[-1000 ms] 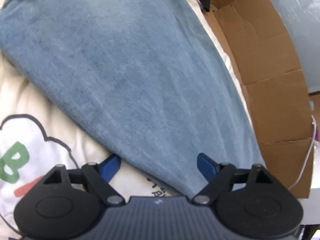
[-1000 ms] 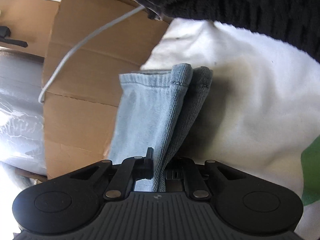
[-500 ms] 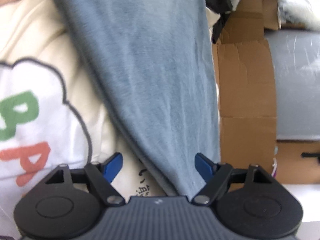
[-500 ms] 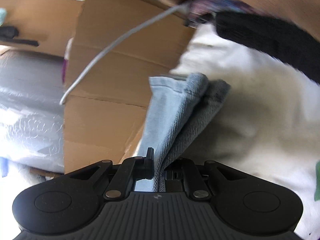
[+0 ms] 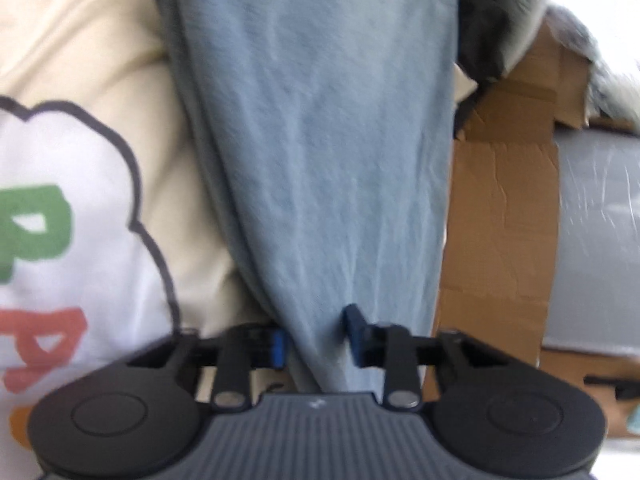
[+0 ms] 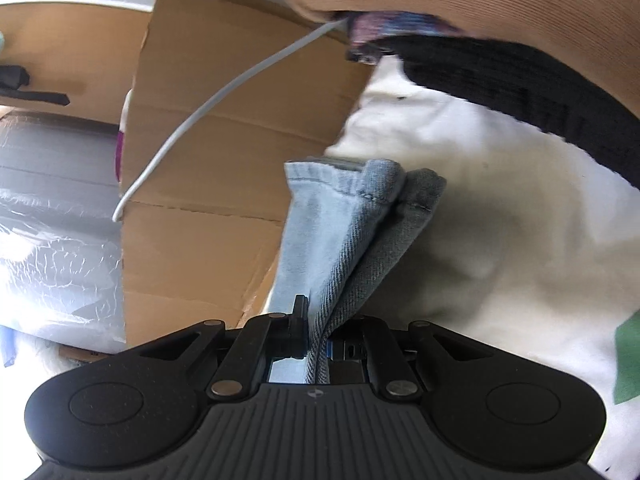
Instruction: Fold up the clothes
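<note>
The left tongs [image 5: 316, 338] have just been closing, and their blue pads [image 5: 354, 334] now pinch a gathered fold of the blue jeans [image 5: 320, 128]. From that grip the denim fans out wide and runs away up the middle of the view. It lies over a cream cloth [image 5: 92, 52] printed with a cloud outline and green and red letters. To the right stands brown cardboard [image 5: 496, 216].

The right tongs [image 6: 318, 340] are nearly shut, clamped on the stitched hem of the jeans [image 6: 360, 216], whose bunched layers rise from the jaws. Beyond the hem the white cloth [image 6: 500, 216] spreads right. A white cable [image 6: 208, 108] crosses the cardboard [image 6: 224, 152] on the left. A black sleeve [image 6: 520, 92] lies farthest back.
</note>
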Motion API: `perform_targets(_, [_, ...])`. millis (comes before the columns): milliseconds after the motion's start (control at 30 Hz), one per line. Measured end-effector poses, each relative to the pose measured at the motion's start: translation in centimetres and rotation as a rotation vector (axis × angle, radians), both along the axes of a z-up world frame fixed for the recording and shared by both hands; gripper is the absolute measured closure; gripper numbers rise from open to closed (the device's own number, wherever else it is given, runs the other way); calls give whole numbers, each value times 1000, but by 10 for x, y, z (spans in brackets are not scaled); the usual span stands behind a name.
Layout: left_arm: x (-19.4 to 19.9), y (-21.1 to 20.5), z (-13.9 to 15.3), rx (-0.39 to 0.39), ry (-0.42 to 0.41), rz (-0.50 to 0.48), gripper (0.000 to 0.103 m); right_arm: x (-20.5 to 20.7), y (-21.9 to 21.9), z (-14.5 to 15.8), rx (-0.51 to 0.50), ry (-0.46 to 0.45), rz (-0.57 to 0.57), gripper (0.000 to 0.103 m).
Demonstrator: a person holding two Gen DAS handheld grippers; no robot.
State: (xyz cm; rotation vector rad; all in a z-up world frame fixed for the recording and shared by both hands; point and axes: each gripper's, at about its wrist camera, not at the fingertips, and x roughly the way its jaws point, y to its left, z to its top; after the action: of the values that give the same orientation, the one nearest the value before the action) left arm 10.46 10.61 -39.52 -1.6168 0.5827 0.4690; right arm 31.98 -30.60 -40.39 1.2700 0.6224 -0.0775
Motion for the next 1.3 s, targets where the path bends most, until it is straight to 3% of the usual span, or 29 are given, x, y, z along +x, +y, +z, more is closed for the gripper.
perform_targets(233, [-17,21,17,46,56,15,75,-7,-1,-25,-21,34,-25,92])
perform_targets(467, [-40,21,31,146,129,-9,75,-11,-3,-35,-50,43,-53,87])
perform_targets(533, [-45,21,31,136,133,6,75,-11,-6,-36,-51,43,-80,84])
perform_targets(567, [-47,22,31,132,136,16,75,-12,-7,-36,-52,41,-95,75])
perform_targets(667, [-48,19,29,125,152,47,82,-10,-8,-36,-68,48,-124,75])
perform_targets(700, [-48,18,29,123,162,55,84,-9,-8,-35,-76,52,-121,77])
perform_targets(767, [-49,17,29,117,181,67,90,-7,-9,-33,-94,59,-115,97])
perform_targets(1033, [-25,28,46,208,274,-87,96,-12,-7,1,-169,77,-82,97])
perform_targets(1300, [-27,29,69,231,332,-146,97,-44,-17,25,-188,106,-59,97])
